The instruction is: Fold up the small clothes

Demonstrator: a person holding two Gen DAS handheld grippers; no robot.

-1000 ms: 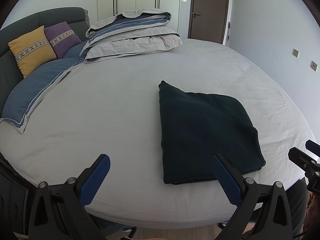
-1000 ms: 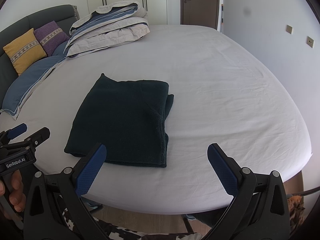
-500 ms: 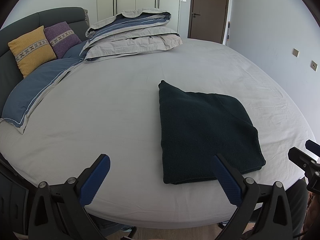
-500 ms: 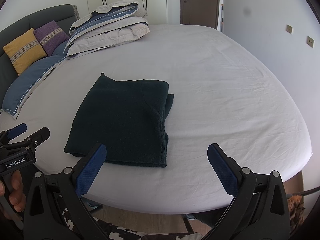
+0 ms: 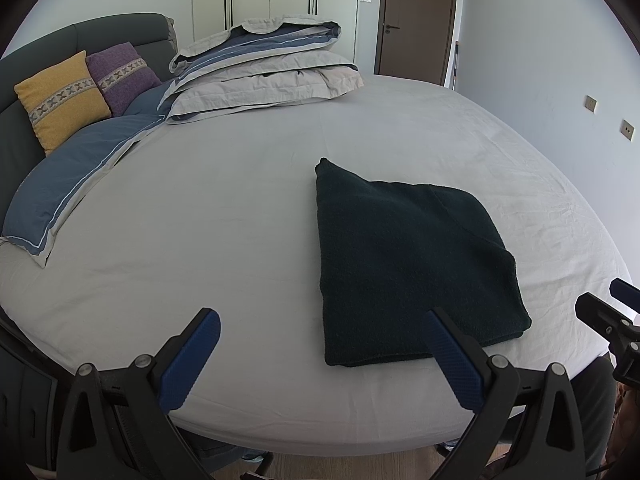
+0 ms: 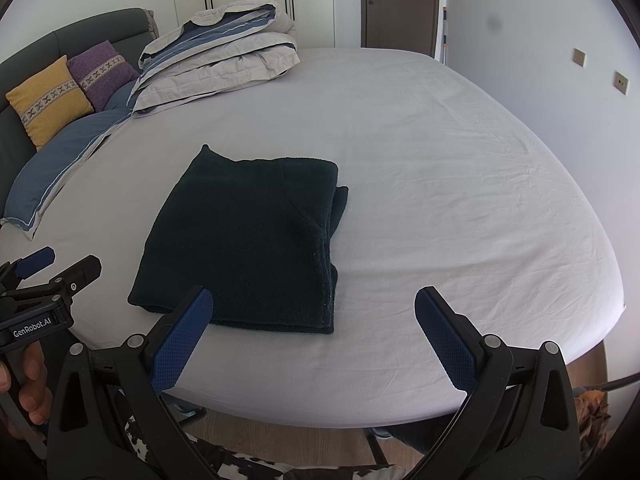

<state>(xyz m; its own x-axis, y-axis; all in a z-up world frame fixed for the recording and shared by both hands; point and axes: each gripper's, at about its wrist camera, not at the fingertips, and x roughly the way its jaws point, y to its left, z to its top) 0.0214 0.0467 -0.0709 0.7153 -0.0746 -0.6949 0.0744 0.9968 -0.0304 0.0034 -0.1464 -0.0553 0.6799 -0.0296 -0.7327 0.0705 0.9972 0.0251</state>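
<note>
A dark green garment point(image 5: 408, 264) lies folded into a flat rectangle on the white bed sheet point(image 5: 224, 216), near the front edge. In the right wrist view the same garment point(image 6: 248, 236) shows stacked layers along its right side. My left gripper point(image 5: 320, 356) hangs open over the bed's front edge, to the left of the garment, with nothing between its blue pads. My right gripper point(image 6: 314, 336) is open too, just in front of the garment's near right corner, and holds nothing. Each gripper shows at the edge of the other's view.
A folded grey and blue duvet point(image 5: 264, 68) is piled at the far side of the bed. A yellow cushion point(image 5: 60, 100), a purple cushion point(image 5: 124, 76) and a blue pillow point(image 5: 68, 188) lie along the dark headboard at the left. A hand point(image 6: 28, 396) grips the left tool.
</note>
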